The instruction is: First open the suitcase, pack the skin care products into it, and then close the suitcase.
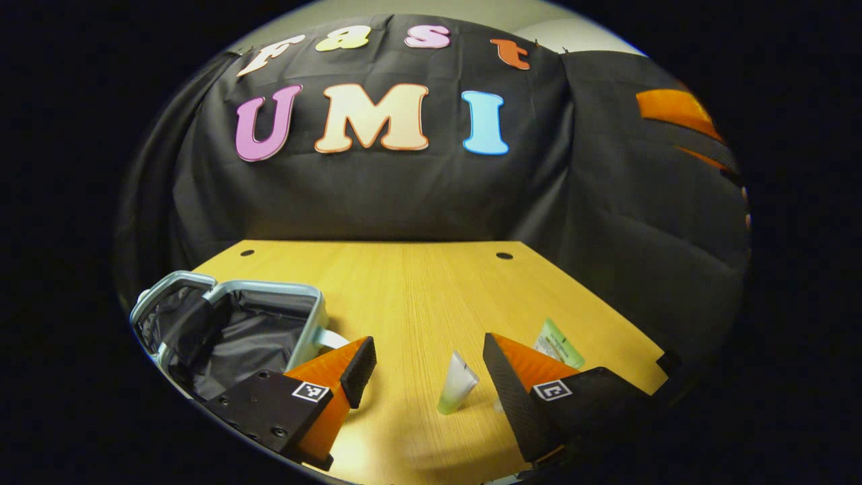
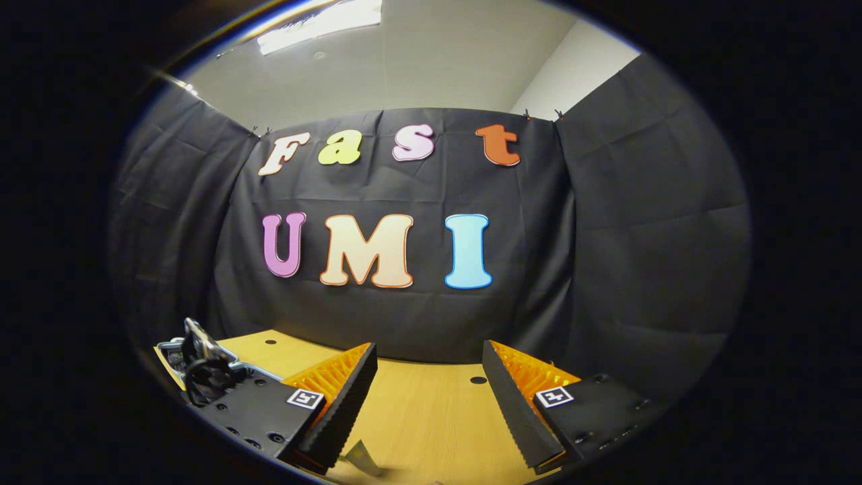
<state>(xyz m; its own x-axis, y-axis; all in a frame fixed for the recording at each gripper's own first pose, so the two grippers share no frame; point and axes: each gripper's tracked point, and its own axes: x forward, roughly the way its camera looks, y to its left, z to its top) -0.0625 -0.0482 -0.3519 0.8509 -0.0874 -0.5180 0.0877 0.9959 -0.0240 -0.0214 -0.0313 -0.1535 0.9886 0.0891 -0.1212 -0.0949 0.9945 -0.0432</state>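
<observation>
Since both grippers gape empty, the small pale squeeze tube at six o'clock looks light, soft, slippery; pinch mid-body.

Lighting: we are seeing a ceiling lamp glaring overhead, the table glowing warm, edges bending, and soft shadows.

Light wooden tabletop, straight grain, two small dark round holes near far edge. Open silver-rimmed suitcase with dark fabric lining: at left edge. Small pale translucent tube with green end: near front edge, centre. Flat green sachet: toward right edge, just beyond tube.
</observation>
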